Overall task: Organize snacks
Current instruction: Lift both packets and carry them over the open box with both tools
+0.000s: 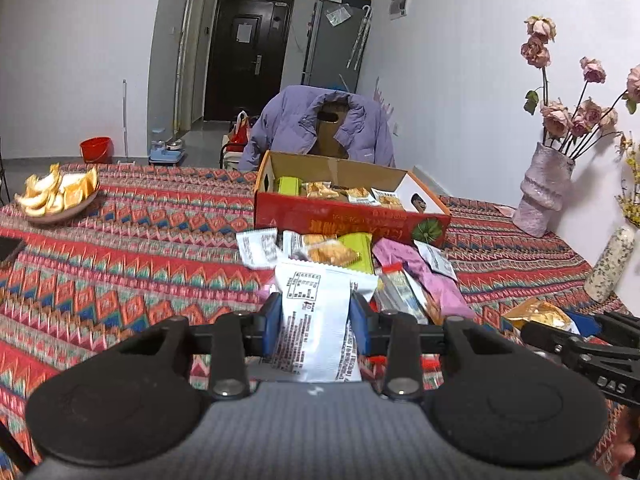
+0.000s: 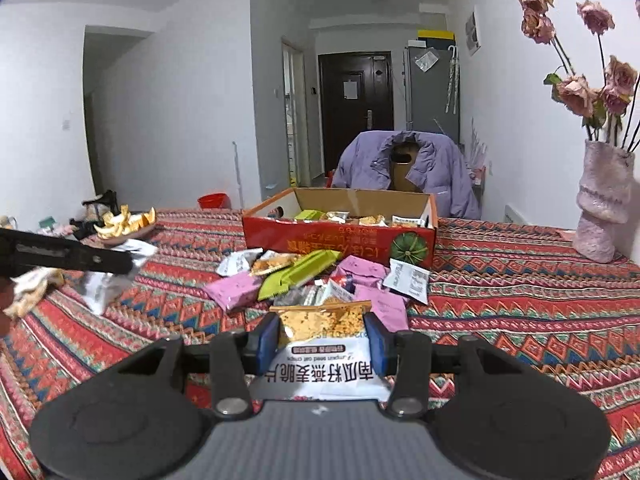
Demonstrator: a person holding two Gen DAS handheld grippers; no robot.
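My left gripper (image 1: pixel 317 316) is shut on a white snack packet (image 1: pixel 316 320), printed back facing up, held above the patterned tablecloth. My right gripper (image 2: pixel 322 336) is shut on a white oat-crisp packet (image 2: pixel 324 344) with a clear window. Ahead of both lies a loose pile of snack packets (image 1: pixel 360 260) (image 2: pixel 312 276), pink, green and white. Behind the pile stands an open red cardboard box (image 1: pixel 352 216) (image 2: pixel 340 240) holding several packets. The right gripper's arm (image 1: pixel 576 344) shows at the left wrist view's right edge, and the left gripper's arm (image 2: pixel 80 256) at the other view's left.
A plate of orange peels (image 1: pixel 56 196) (image 2: pixel 124 224) sits at the far left of the table. A pink vase of dried roses (image 1: pixel 544 188) (image 2: pixel 604 200) and a speckled bottle (image 1: pixel 610 264) stand by the right wall. A chair draped with a purple jacket (image 1: pixel 320 124) is behind the box.
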